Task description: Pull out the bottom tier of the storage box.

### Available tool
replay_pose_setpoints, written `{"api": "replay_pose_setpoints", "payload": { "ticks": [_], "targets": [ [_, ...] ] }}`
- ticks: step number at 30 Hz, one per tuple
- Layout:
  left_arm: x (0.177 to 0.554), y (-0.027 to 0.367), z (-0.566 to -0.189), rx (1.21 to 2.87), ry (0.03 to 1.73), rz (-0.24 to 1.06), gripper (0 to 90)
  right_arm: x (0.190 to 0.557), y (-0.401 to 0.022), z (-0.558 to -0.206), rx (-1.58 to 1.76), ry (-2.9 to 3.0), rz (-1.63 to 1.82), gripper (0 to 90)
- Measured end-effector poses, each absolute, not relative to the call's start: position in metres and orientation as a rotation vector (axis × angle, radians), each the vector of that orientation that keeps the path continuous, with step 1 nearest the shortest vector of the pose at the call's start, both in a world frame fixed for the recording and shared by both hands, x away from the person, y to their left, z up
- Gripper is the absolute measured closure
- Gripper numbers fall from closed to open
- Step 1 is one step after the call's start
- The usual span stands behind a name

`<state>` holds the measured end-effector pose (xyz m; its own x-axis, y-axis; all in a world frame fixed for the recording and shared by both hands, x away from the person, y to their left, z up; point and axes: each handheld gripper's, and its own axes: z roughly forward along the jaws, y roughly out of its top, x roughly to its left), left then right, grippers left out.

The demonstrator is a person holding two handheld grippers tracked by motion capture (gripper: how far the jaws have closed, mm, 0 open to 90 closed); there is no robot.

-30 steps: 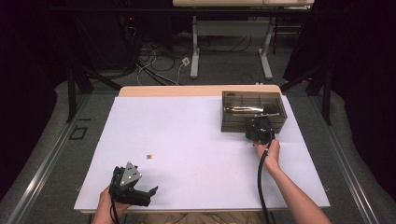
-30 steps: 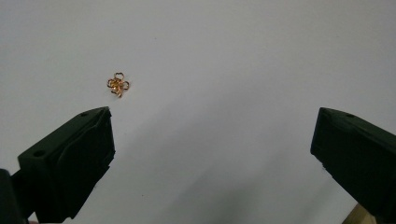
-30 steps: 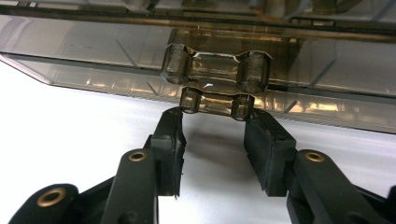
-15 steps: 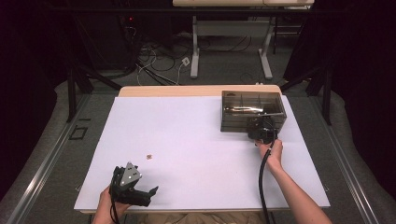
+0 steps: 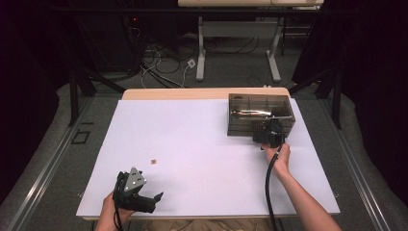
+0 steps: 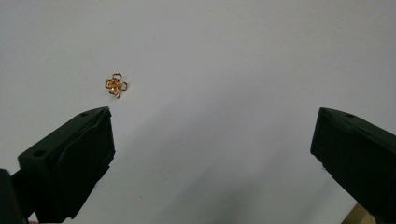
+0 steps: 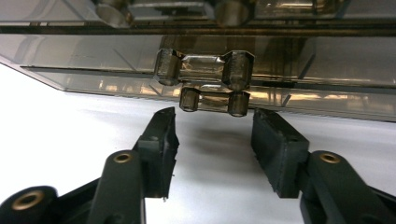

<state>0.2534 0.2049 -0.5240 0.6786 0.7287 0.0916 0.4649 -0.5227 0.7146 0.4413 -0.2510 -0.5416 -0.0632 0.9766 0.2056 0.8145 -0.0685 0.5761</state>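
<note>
High view: the smoky plastic box (image 5: 260, 114) sits at about 2 o'clock on the white table (image 5: 202, 159), with the right gripper (image 5: 268, 136) at its near edge. Left gripper (image 5: 137, 197) rests at 7 o'clock.

Left gripper view: jaws spread wide, and a tiny gold charm (image 6: 116, 85) lies at 11 o'clock.

Right gripper view: jaws have just been opening, nothing pinched, and the box's latch (image 7: 205, 81) is just ahead at 12 o'clock.

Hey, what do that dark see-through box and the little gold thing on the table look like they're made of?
The box looks like smoke-tinted clear plastic with a glossy finish: you see through its walls to the dividers, and its moulded latch glints. The small gold piece looks like thin metal wire bent into loops, shiny and coppery-gold; whether solid or plated is unclear.
</note>
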Motion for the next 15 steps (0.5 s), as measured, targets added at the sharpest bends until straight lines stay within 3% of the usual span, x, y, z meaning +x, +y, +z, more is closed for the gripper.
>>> {"api": "replay_pose_setpoints", "payload": {
  "ticks": [15],
  "targets": [
    [0.2532,0.2049,-0.5237,2.215,0.912,0.499,0.0,0.4464,-0.2466,-0.5426,1.978,1.884,0.828,55.4]
  ]
}}
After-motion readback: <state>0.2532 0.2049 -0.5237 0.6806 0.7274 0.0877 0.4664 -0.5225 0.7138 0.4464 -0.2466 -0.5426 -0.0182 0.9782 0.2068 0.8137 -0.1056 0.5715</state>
